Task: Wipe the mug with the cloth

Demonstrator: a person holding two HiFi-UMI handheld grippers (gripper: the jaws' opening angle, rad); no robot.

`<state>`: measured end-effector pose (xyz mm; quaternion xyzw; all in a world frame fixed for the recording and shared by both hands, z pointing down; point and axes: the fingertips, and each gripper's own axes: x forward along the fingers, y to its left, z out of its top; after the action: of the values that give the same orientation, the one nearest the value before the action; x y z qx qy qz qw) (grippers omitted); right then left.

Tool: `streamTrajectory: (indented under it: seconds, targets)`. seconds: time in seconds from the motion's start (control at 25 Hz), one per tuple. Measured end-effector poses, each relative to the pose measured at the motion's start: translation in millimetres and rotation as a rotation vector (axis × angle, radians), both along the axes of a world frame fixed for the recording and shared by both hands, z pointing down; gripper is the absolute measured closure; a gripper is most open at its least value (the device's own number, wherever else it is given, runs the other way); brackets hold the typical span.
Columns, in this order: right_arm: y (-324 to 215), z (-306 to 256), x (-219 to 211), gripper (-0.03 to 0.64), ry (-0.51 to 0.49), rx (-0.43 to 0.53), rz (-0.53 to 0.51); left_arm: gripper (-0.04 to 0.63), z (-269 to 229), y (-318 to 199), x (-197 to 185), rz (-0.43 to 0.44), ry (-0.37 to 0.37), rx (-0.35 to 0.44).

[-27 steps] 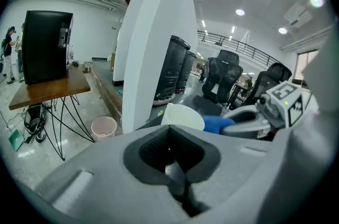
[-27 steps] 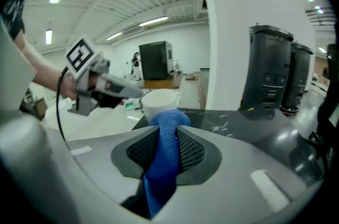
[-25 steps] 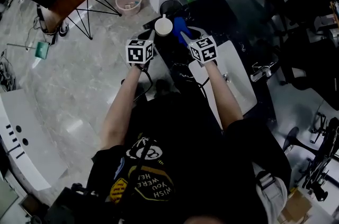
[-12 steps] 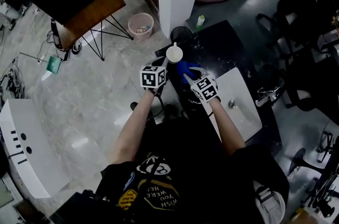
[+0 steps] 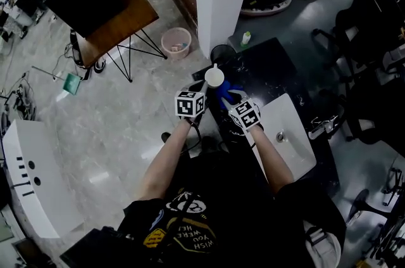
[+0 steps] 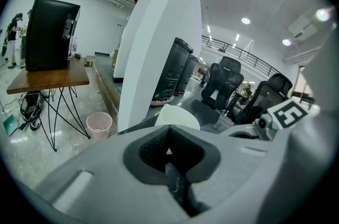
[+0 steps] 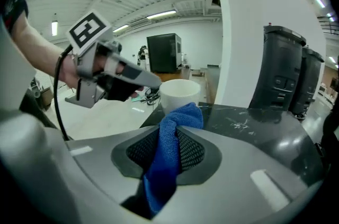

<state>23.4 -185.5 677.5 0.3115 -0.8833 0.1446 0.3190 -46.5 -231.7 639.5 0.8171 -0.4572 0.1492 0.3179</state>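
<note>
Mug (image 7: 180,93), rigid, probably ceramic, so slick and chippable, sits at twelve o'clock of the left gripper (image 6: 168,150), pinched narrow on what looks like its handle, the safest hold, while the right gripper (image 7: 165,157) clamps the soft, light blue cloth (image 7: 183,114) at the mug's five o'clock.

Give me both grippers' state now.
Left gripper: jaws closed, apparently gripping the white mug.
Right gripper: jaws closed on the blue cloth.

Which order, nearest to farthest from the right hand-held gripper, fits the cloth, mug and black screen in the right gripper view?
1. cloth, clamped between the jaws
2. mug, just ahead, centre
3. black screen, far behind on a table
</note>
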Motion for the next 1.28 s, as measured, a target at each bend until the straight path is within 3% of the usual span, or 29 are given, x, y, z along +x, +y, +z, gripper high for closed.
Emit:
streamTrajectory:
  seconds: [0.12,0.28,0.36,0.52,0.68,0.76,0.88,0.96,1.08,1.28]
  targets:
    - [10.5,-0.3,0.6,0.526,-0.003,0.006,-0.036,0.594,-0.1,-1.1,-0.2,0.01,0.0,0.002]
    - [-42.3,-31.2,40.5,0.526,-0.092,0.061,0.228,0.594,1.2,-1.3,-0.9,0.005,-0.001,-0.001]
    - [-61.1,-35.6,47.1,0.526,-0.09,0.065,0.291,0.594,0.6,-1.5,0.5,0.001,0.002,-0.003]
    - [-36.4,-10.1,14.2,0.526,0.002,0.026,0.103,0.594,0.3,-0.2,4.7,0.005,0.0,0.0]
    - [18.1,7.7,-11.5,0.526,0.022,-0.008,-0.07,0.594,-0.4,1.6,3.8,0.009,-0.002,0.0]
    - [14.4,0.5,-2.8,0.526,0.005,0.033,-0.04,0.594,-1.4,3.3,2.0,0.003,0.002,0.009]
    - [-28.1,-27.3,33.5,0.528,-0.079,0.072,0.175,0.594,-2.1,5.3,-2.5,-0.012,0.01,0.014]
    - [-51.5,-39.2,45.2,0.528,-0.096,0.084,0.247,0.594,-0.6,5.1,-6.5,-0.021,0.006,0.011]
    - [-58.3,-30.6,32.1,0.528,-0.032,0.085,0.173,0.594,-0.5,3.4,-7.7,-0.032,0.005,0.015]
    - [-3.9,-7.2,-0.2,0.528,0.015,0.026,-0.004,0.594,-3.3,9.6,8.2,0.0,0.017,0.02]
